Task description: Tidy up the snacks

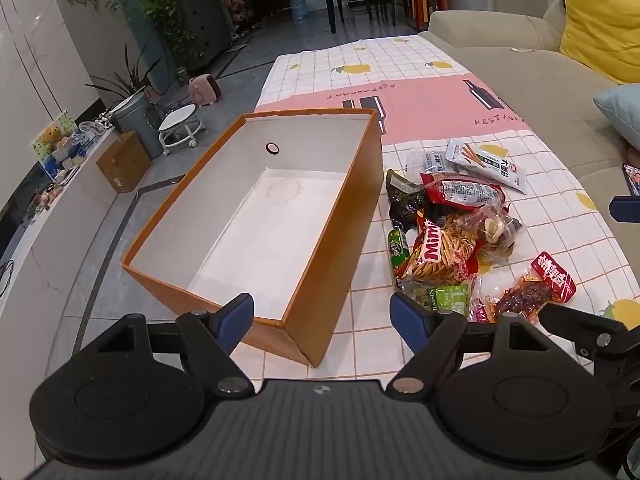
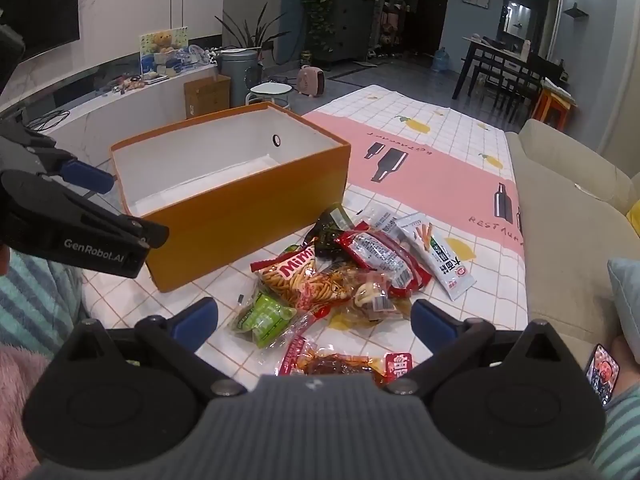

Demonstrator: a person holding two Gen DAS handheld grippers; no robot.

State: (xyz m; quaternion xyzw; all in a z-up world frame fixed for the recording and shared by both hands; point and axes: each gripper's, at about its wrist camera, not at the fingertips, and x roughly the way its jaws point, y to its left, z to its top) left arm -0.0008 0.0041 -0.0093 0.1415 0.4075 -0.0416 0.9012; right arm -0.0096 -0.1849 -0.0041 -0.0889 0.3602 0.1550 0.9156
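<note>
Leftmost, the orange cardboard box (image 1: 332, 240) with white lining stands open-topped on the checked, lemon-printed table (image 1: 560, 236). Just right lies the crinkled heap of snack packets (image 2: 344, 280), red "Mimi" bag uppermost. Left claw (image 1: 322, 316) and right claw (image 2: 314, 320) both gape apart, holding nothing.

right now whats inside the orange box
No snacks. The orange box shows only its white lining, a faint ring mark on the floor and a round hole in the far wall. The near inside corner is hidden behind its own wall.
</note>
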